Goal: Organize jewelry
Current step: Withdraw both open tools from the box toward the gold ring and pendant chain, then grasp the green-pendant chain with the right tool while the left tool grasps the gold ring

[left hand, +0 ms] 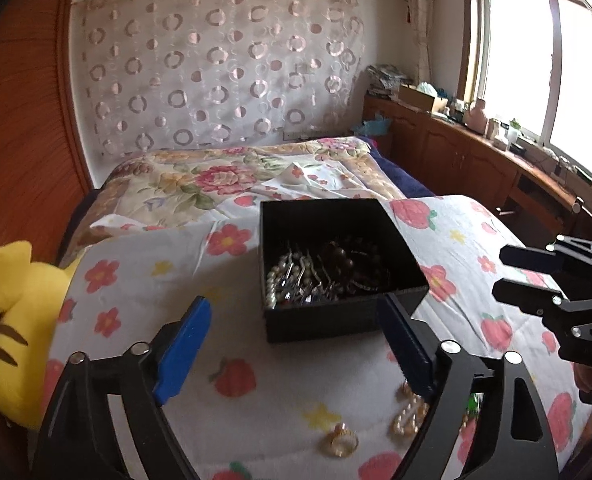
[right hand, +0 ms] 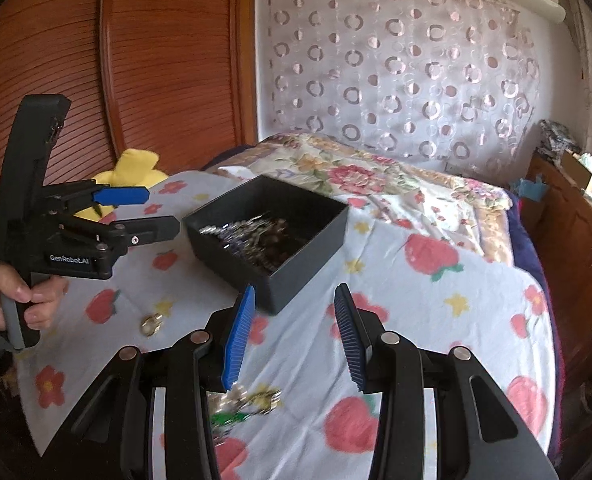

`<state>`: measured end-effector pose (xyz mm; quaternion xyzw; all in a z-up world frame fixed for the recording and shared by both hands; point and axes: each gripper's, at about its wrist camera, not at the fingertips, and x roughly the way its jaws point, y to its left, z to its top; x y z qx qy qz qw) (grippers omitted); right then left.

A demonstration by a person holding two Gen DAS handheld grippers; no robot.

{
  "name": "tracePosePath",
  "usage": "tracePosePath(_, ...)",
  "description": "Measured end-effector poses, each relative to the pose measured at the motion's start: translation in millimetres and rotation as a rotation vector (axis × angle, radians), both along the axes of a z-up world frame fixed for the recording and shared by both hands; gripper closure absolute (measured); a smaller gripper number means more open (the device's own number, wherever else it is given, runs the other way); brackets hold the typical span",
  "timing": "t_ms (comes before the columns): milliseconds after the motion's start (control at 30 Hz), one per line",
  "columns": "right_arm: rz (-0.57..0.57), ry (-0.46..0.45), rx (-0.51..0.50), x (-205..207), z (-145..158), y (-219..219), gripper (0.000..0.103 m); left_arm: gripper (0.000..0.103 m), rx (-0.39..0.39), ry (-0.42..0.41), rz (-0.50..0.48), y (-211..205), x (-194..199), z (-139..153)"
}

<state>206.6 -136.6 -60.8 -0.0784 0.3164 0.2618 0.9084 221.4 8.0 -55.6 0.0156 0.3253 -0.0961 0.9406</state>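
Both grippers empty, fingers spread. My left gripper (left hand: 296, 344) hangs low over the flowered sheet (left hand: 255, 420) with its jaws wide; my right gripper (right hand: 296, 336) is parted less widely, also holding nothing.

Black box (left hand: 336, 264) sits on the sheet ahead of both grippers, just beyond the left fingertips and slightly to their right. It already holds a tangle of pearl strands, dark beads and silvery pieces.

Loose items remaining on the sheet, all nearer to me than the box:
- gold ring (left hand: 339, 442), between the left gripper's two fingers and below them, apart from either pad.
- pale bead strand (left hand: 410, 412), partly hidden beneath the left gripper's right finger.
- small heap with a green piece (right hand: 239, 408), under the right gripper's left finger; blurred, so I cannot say exactly what is in it, probably beads and a clasp or two.

Handling judgement: everything here is light and small. The ring is hard, smooth, likely to slip or flick away on the soft cloth; I would pinch it across the band, low, pressing a little into the sheet. The strand is limp and will drape and swing; I would take it at the bunched middle, not an end. Over-squeezing the beads risks a broken thread.
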Motion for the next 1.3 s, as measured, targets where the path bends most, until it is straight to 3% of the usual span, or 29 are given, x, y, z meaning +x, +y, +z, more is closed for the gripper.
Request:
tracePosePath(167,0.042,0.032,-0.017,-12,-10,11,0.059,0.010,0.003,-0.009,0.013,7,-27,-10)
tracePosePath(467,0.068,0.111,-0.046,-35,-35,14,0.059,0.009,-0.061,0.020,0.003,15,-69,-26)
tracePosePath(633,0.093,0.154,-0.085,-54,-50,17,0.073,0.009,-0.061,0.023,0.001,17,-80,-27)
tracePosePath(733,0.108,0.163,-0.119,-61,-55,21,0.074,0.009,-0.047,0.017,-0.006,15,-85,-27)
tracePosePath(1067,0.046,0.175,-0.143,-53,-65,21,0.075,0.009,-0.046,0.025,-0.035,6,-100,-33)
tracePosePath(1167,0.054,0.176,-0.140,-54,-64,21,0.091,0.009,-0.046,0.029,-0.038,3,-100,-34)
tracePosePath(1300,0.053,0.167,-0.140,-61,-62,18,0.096,0.009,-0.041,0.039,-0.036,2,-98,-36)
